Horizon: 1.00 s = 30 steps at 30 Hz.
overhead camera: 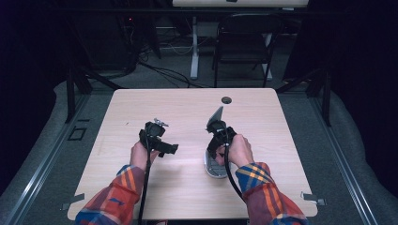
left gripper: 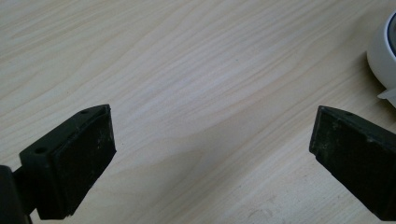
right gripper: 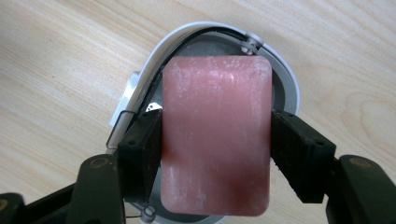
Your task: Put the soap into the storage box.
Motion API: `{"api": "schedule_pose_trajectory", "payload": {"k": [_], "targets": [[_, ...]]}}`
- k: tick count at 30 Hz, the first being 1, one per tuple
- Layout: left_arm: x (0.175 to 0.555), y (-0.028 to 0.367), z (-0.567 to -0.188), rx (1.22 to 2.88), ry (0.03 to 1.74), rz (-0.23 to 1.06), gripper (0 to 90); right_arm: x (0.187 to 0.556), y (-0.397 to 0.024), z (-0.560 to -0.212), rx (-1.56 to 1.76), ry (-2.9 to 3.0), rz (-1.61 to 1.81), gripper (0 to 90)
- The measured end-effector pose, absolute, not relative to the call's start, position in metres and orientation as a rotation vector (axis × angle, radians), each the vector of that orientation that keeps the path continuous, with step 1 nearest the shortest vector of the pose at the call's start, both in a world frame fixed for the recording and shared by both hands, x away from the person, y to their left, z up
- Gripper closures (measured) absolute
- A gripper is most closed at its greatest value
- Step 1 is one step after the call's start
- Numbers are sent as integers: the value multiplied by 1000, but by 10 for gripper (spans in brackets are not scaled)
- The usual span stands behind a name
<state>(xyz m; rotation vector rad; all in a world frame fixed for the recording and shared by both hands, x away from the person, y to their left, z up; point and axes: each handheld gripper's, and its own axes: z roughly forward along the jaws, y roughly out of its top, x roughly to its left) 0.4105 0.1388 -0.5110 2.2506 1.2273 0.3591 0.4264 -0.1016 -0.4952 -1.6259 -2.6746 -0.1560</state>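
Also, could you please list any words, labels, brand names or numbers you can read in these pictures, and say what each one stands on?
None can be read: the pink soap bar in the right claw bears no stamp on the face that shows, and the white soap case beneath it, the wooden table and the left claw show no print or label.
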Motion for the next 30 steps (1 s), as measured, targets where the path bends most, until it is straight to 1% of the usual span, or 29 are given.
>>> {"api": "schedule_pose_trajectory", "payload": {"k": [6, 7, 10, 19, 24, 30], "targets": [[411, 138, -511, 2255, 1226, 356, 1, 424, -108, -491, -1590, -2646, -162, 353], [411, 138, -511, 2256, 1226, 355, 1, 421, -107, -494, -1641, -2617, -235, 352], [411, 138, -511, 2254, 1227, 355, 1, 420, -109, -489, -1582, -2636, -182, 357], [411, 138, -512, 2255, 1227, 353, 1, 411, -122, -476, -1614, -2650, -287, 350], [411, 138, -512, 2256, 1225, 353, 1, 408, -136, -470, -1597, -2677, -328, 317], [411, 137, -511, 2257, 1224, 356, 1, 403, -152, -459, -1539, -2736, -382, 238]]}}
